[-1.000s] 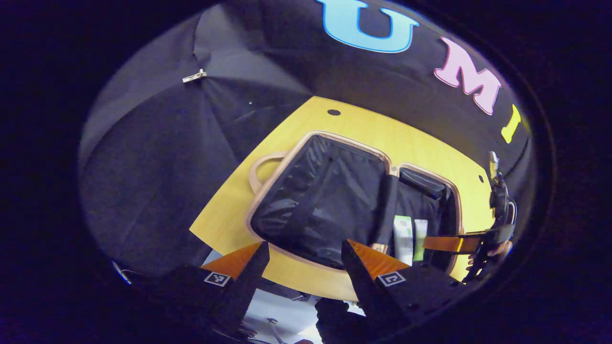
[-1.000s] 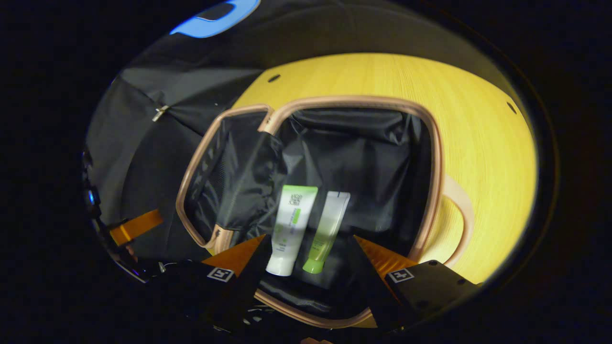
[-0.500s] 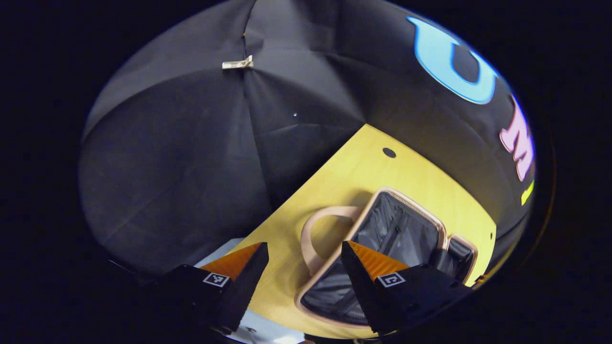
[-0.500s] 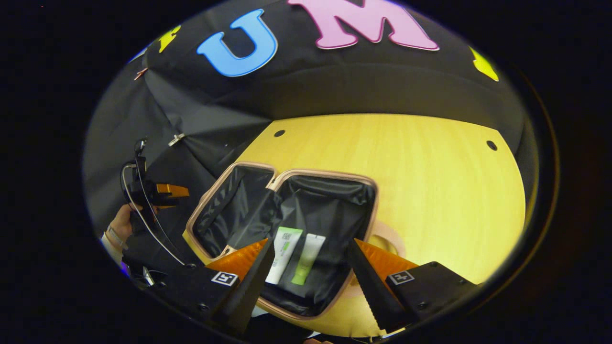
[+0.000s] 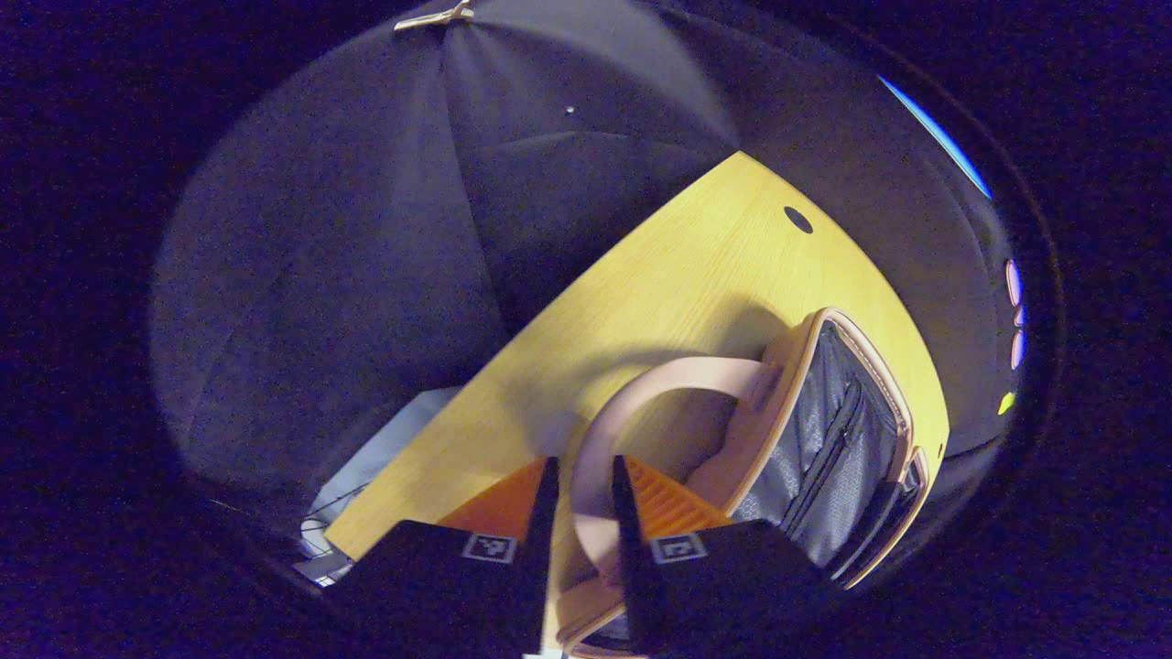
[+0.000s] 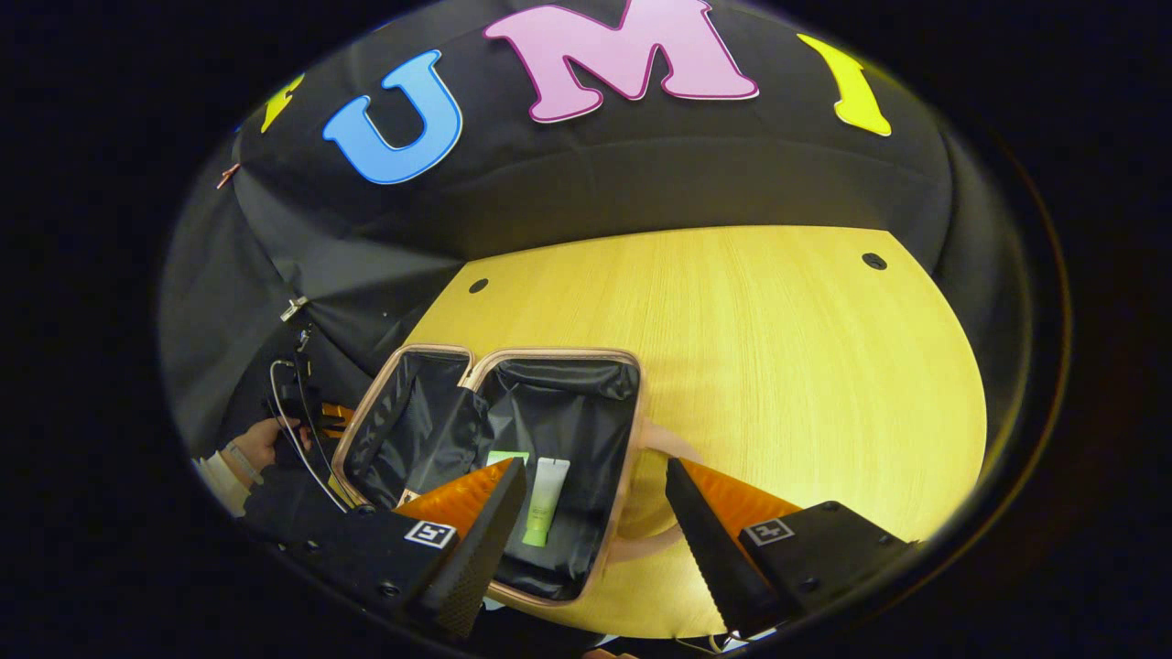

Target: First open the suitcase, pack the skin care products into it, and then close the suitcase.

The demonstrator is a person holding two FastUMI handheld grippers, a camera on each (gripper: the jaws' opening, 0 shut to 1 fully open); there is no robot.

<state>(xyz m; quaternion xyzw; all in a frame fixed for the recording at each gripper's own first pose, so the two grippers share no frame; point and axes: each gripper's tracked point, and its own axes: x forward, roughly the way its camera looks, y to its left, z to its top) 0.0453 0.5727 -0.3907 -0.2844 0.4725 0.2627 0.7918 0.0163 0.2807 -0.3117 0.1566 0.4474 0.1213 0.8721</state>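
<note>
The pink-rimmed suitcase lies open on the yellow table, both halves lined in black. Two skin care tubes lie in its right half: a pale tube with a green cap and a white-and-green tube, partly hidden behind my finger. My right gripper hovers open above the suitcase's near edge, holding nothing. In the left gripper view, the suitcase's pink loop handle runs between the fingers of my left gripper, which is shut on it. The lining shows just to the right.
The yellow wooden table spreads wide to the right of the suitcase, with small dark holes near its far corners. A hand holds the left gripper at the table's left edge. Black cloth walls surround the table.
My left gripper swung over to the suitcase's handle and shut on it. My right gripper drew back and up from the tubes, staying open.
</note>
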